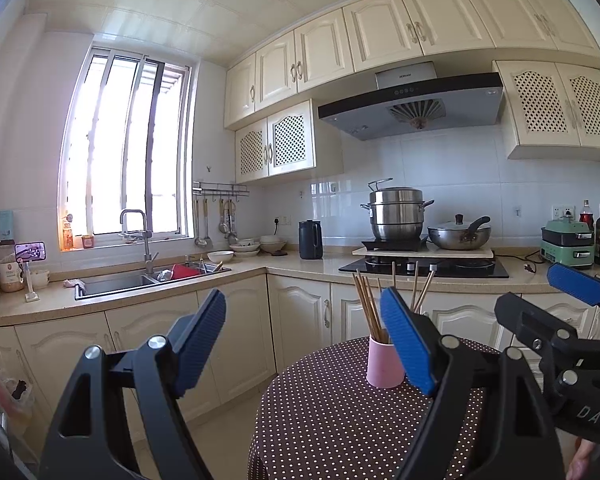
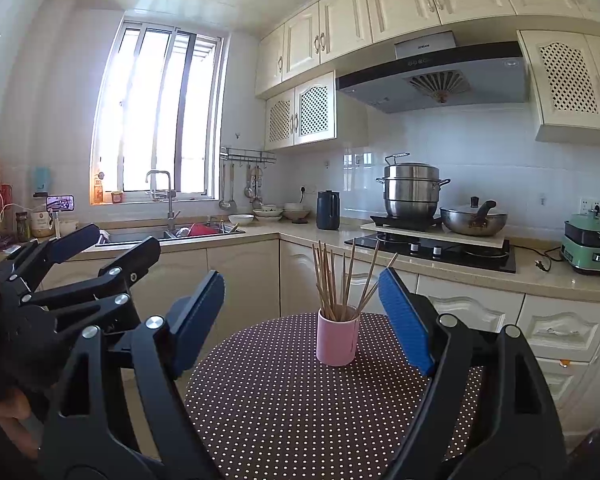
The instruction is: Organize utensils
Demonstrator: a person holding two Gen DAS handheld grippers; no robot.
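Both jaws open, pink cup (image 2: 337, 338) unblocked from right

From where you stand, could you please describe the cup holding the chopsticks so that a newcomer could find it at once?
Look at the round table with the brown, white-dotted cloth in front of the kitchen counter. The pink cup stands upright on it, toward the far side. It is the only thing on the cloth, and a bundle of wooden chopsticks fans out of its top.
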